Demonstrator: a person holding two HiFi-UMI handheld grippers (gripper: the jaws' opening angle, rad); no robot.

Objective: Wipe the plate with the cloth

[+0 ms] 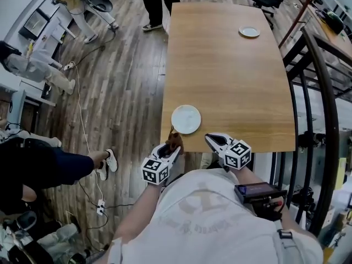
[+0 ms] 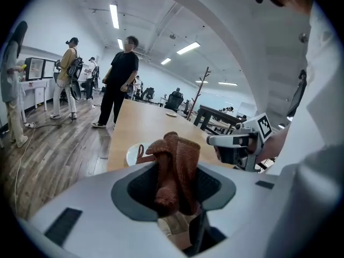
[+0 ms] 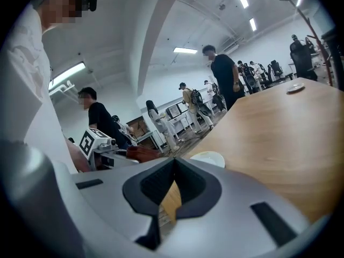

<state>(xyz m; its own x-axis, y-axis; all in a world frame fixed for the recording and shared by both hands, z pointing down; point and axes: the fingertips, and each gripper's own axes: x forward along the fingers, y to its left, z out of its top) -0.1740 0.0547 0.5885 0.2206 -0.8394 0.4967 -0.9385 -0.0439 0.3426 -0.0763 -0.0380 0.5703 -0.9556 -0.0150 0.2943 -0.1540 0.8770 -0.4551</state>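
Note:
A white plate [image 1: 186, 119] lies on the wooden table [image 1: 231, 76] close to its near left corner. My left gripper [image 1: 174, 143] hovers just before that corner, shut on a bunched brown cloth [image 2: 174, 165], which sticks up between the jaws. In the left gripper view the plate [image 2: 134, 153] peeks out behind the cloth. My right gripper [image 1: 211, 139] hangs at the table's near edge, right of the plate, shut and empty. In the right gripper view the plate [image 3: 208, 158] lies just beyond the closed jaws, and the cloth [image 3: 141, 153] shows at left.
A second small plate [image 1: 249, 32] sits at the table's far right. People stand at the table's far end [image 1: 158, 1] and on the wooden floor at left. A black metal railing [image 1: 322, 109] runs along the right. Cables lie across the floor.

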